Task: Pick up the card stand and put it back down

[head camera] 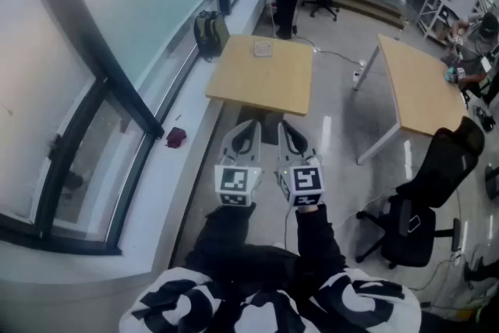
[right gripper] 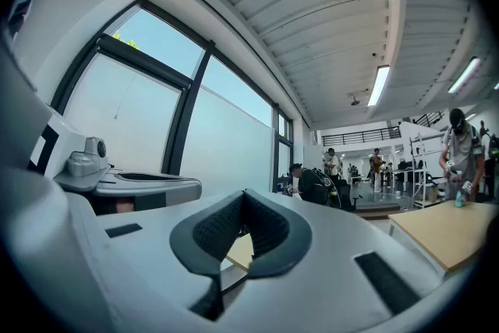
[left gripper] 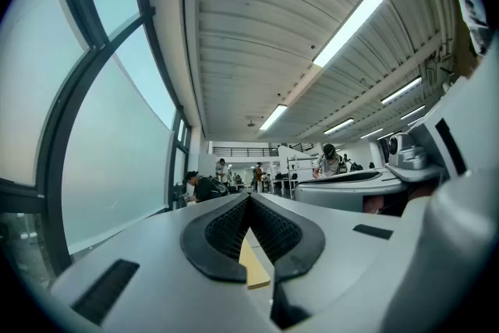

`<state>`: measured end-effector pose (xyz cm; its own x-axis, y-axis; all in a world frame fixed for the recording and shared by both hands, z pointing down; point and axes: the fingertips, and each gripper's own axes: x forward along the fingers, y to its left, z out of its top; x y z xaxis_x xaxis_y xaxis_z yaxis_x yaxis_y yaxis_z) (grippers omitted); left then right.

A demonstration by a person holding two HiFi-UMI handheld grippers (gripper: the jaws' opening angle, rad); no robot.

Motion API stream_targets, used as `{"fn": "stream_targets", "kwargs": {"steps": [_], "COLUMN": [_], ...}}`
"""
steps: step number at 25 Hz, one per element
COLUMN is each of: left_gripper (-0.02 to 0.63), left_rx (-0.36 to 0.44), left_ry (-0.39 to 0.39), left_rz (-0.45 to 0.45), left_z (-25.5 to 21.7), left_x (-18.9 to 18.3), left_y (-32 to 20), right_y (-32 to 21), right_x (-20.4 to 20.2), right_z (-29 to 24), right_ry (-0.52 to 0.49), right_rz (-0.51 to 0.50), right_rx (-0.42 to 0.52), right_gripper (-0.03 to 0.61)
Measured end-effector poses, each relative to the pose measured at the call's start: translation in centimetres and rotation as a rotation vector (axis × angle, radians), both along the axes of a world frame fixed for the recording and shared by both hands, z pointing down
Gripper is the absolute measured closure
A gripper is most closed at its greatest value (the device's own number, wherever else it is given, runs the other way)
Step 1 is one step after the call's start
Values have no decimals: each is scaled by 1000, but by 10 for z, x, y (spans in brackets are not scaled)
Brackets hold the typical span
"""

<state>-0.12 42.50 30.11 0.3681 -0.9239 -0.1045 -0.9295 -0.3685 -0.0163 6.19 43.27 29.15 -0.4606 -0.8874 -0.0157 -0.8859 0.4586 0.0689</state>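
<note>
Both claws are pressed shut with nothing in them, left gripper [head camera: 250, 125] and right gripper [head camera: 286, 126] side by side, short of the light wooden square table [head camera: 273, 90]. The small pale squarish card stand [head camera: 262, 49] sits near that table's far edge, straight ahead and probably a touch closer to my left.

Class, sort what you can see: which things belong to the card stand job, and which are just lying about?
Job: card stand, its table, left gripper, right gripper.
Lying about: backpack, red object, office chair, second table.

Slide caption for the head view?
White left gripper and right gripper, both shut, empty, before square tan table bearing small pale card stand.
</note>
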Motion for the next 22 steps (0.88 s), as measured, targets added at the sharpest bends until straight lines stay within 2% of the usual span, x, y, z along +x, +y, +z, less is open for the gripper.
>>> {"fn": "stream_targets", "kwargs": {"steps": [6,11,15,18,22], "left_gripper": [606,606,606,604,606], "left_rx": [9,8,-11,-39,-49], "left_ry": [29,37,51,81,117], "left_rz": [7,29,29,53,81], "left_z": [-6,0,8,21,27], "left_x": [-43,-72,-90,-90,-82], "left_y": [-14,-27,-38,-55,-84], "right_y": [-12,-27,-27,-43,-72], "right_x": [-39,-67,-99,-99,-88], "right_z": [2,1,-7,14,25], "right_ry": [20,-2,-38,29,30], "right_rz": [12,76,49,55,67], "right_rx": [5,19,40,9,-9], "right_gripper": [561,561,560,560,560]}}
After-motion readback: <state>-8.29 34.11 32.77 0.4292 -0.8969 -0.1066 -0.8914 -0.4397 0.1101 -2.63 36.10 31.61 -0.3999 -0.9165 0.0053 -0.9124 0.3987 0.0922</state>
